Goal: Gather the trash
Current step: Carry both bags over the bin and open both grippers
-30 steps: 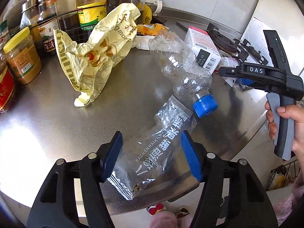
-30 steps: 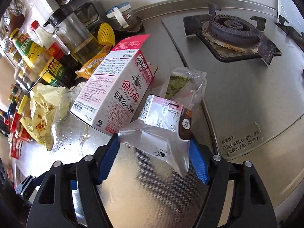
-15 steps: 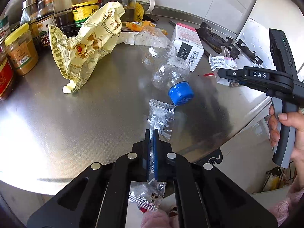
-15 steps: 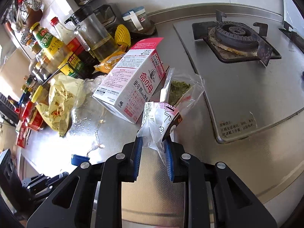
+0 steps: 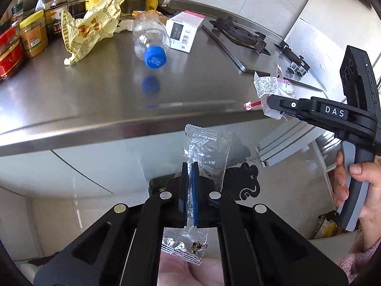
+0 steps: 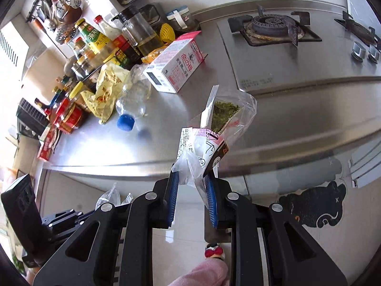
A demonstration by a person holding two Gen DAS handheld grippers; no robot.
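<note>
Two handheld grippers hang in front of a stainless steel kitchen counter (image 5: 100, 100), each carrying trash. The left gripper (image 5: 189, 181) has its blue jaws pressed together on a clear snack wrapper (image 5: 207, 150), which sticks up above the jaws and dangles below them, with crumbs in its lower end. The right gripper (image 6: 190, 190) has its jaws clamped on a crumpled clear plastic bag (image 6: 214, 128) with green flakes and a printed label. A hand (image 5: 357, 186) holds the right gripper's handle. On the counter lie a clear plastic bottle with a blue cap (image 5: 151, 40), a crumpled yellow bag (image 5: 92, 26) and a pink and white carton (image 6: 176, 66), beside a gas stove (image 6: 273, 26)
</note>
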